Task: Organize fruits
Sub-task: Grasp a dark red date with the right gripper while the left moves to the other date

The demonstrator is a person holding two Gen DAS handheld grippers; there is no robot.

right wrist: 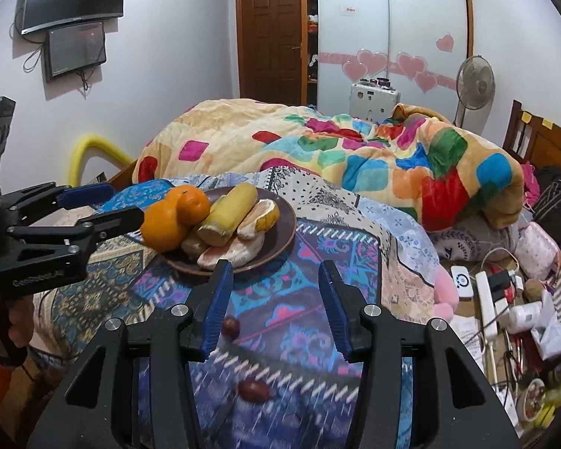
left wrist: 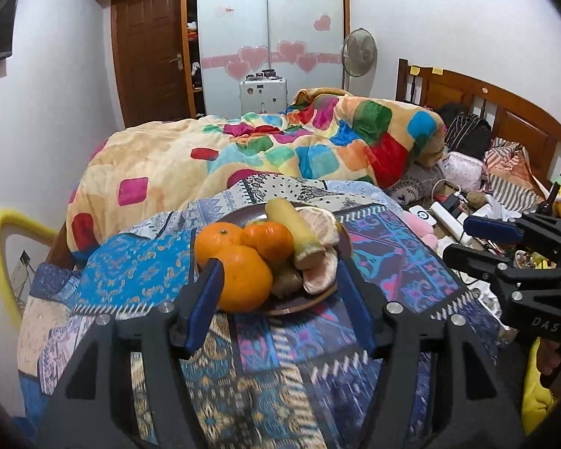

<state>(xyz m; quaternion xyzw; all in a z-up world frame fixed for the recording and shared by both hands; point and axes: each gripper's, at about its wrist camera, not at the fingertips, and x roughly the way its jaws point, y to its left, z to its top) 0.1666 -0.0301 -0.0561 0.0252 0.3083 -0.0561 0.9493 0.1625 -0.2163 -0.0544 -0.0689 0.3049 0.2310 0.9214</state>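
Brown plate (right wrist: 280, 234) on patterned cloth (right wrist: 318, 247) holding oranges (right wrist: 175, 215), peeled segments and a yellow stalk, two dark fruits (right wrist: 254, 389) loose nearby, left claw (left wrist: 276, 299) open and empty, right claw (right wrist: 275, 307) open and empty.

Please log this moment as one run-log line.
left tongs: open, empty | right tongs: open, empty | plate: oranges, peeled citrus | two dark fruits: loose on cloth

I see a brown plate (right wrist: 284, 224) heaped with three oranges (right wrist: 164, 226), a yellow stalk piece (right wrist: 228, 211) and peeled citrus segments (right wrist: 260, 217); two dark red fruits (right wrist: 254, 389) lie at its five o'clock.
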